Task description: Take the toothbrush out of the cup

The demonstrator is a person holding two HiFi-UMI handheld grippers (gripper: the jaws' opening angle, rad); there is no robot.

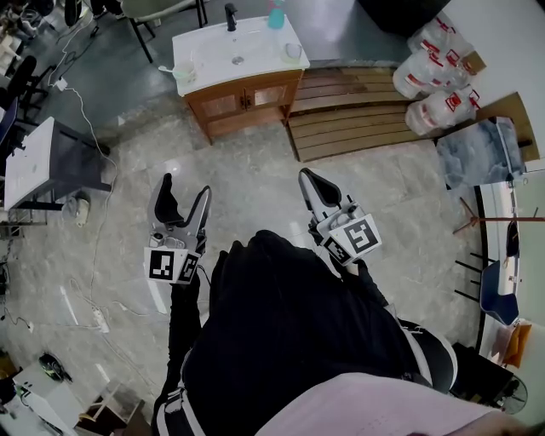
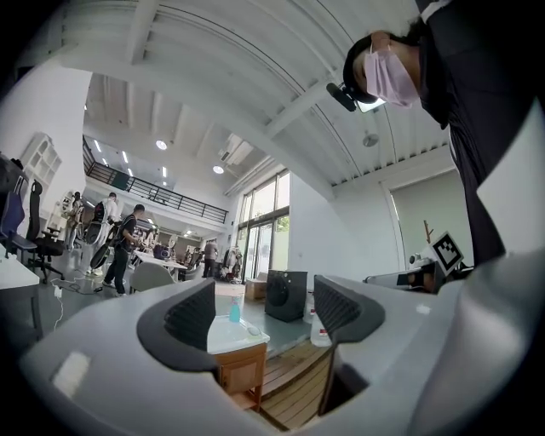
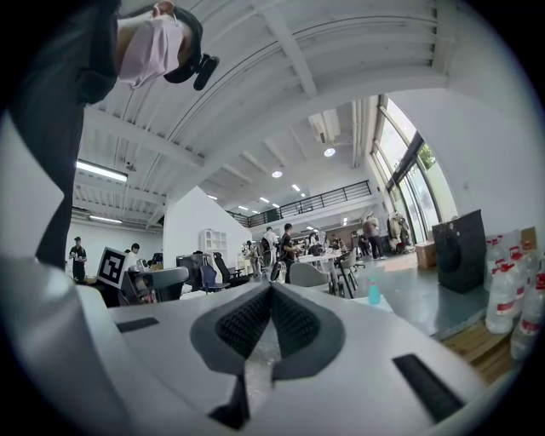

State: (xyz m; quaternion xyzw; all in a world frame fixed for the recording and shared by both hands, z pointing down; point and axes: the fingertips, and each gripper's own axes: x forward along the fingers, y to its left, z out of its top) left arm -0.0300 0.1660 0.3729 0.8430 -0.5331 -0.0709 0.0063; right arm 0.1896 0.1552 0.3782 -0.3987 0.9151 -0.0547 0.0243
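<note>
A white washbasin cabinet (image 1: 213,44) stands far ahead of me on the floor. On its left corner sits a pale cup (image 1: 186,75), and a thin toothbrush handle (image 1: 167,68) sticks out of it to the left. My left gripper (image 1: 185,189) is held level well short of the cabinet, open and with nothing between its jaws. In the left gripper view the cabinet top (image 2: 241,337) shows through that gripper's (image 2: 264,311) gap. My right gripper (image 1: 307,176) is beside it, shut and empty, with its pads (image 3: 255,319) pressed together.
A blue bottle (image 1: 275,14) and a black tap (image 1: 231,15) stand at the back of the basin. A slatted wooden platform (image 1: 358,115) lies right of the cabinet, with packs of water bottles (image 1: 434,77) beyond it. A white desk (image 1: 34,162) and floor cables (image 1: 89,128) are on the left.
</note>
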